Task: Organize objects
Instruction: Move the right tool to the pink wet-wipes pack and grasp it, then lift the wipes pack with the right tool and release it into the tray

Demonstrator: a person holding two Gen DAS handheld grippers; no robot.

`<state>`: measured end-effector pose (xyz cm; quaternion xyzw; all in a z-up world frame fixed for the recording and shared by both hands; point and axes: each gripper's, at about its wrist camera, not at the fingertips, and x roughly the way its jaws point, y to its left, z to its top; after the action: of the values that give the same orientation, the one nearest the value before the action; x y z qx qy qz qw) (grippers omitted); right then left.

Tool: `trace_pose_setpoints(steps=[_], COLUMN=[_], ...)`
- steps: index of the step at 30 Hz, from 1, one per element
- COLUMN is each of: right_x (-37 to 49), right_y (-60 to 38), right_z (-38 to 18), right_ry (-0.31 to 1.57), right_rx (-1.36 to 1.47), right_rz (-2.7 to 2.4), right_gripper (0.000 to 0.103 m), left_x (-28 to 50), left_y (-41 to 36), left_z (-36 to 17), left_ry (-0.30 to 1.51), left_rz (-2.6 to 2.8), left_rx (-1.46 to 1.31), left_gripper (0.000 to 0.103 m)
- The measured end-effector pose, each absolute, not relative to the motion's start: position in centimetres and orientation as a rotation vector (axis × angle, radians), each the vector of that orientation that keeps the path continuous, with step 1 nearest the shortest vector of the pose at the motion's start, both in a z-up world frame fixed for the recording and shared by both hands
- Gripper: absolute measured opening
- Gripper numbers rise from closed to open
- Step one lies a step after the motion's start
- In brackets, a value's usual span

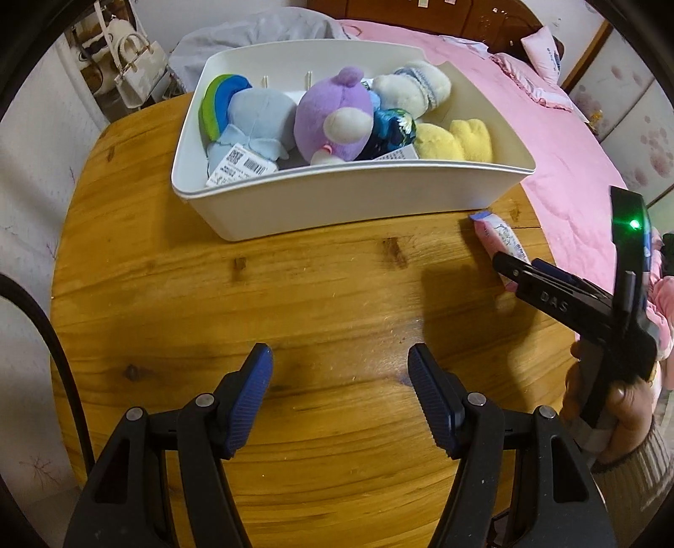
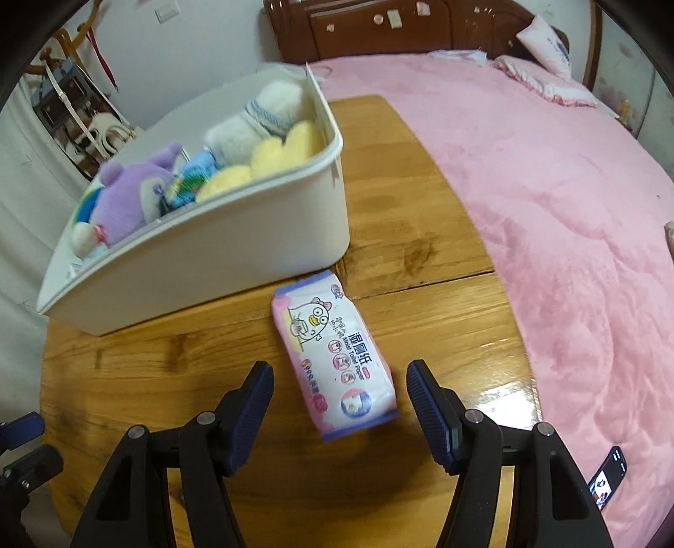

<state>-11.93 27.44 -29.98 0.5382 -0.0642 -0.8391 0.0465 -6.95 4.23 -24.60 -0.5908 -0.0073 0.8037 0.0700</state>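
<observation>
A white bin [image 1: 337,202] on the wooden table [image 1: 295,295] holds several plush toys: a purple one [image 1: 332,118], a light blue one [image 1: 257,114], a white one [image 1: 413,88] and a yellow one [image 1: 455,139]. The bin also shows in the right wrist view [image 2: 219,248]. A pink and white wet-tissue pack [image 2: 332,354] lies flat on the table just in front of the bin's corner. My right gripper [image 2: 339,400] is open, its jaws on either side of the pack's near end. My left gripper [image 1: 339,388] is open and empty above bare table.
A bed with a pink blanket [image 2: 547,189] runs along the table's right edge, with a wooden headboard [image 2: 400,29] behind. A phone [image 2: 608,476] lies on the blanket at the lower right. Handbags [image 1: 135,71] stand at the back left.
</observation>
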Motion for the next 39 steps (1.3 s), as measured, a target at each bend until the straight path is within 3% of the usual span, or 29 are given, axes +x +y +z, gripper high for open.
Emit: trace_pose_setpoints(steps=[7, 13, 27, 39], right_x=[-12.9, -13.0, -10.5, -9.5], right_y=[26.6, 25.5, 23.3, 21.4], right_z=[-31.0, -30.9, -28.3, -19.6], right_ry=[-0.173, -0.099, -0.153, -0.152], right_rx=[1.635, 1.611, 1.585, 1.379], right_rz=[-2.534, -2.515, -2.341, -2.299], right_gripper=[0.066, 0.046, 0.044, 0.043], left_x=[-7.1, -7.3, -7.9, -8.5], left_y=[4.0, 4.0, 3.7, 2.2], left_z=[-25.5, -25.6, -24.6, -20.7], left_ry=[-0.040, -0.046, -0.085, -0.135], left_rz=[2.410, 2.414, 2.441, 2.510], left_rx=[-1.817, -1.824, -1.814, -1.773], left_gripper=[0.070, 0.070, 0.071, 0.071])
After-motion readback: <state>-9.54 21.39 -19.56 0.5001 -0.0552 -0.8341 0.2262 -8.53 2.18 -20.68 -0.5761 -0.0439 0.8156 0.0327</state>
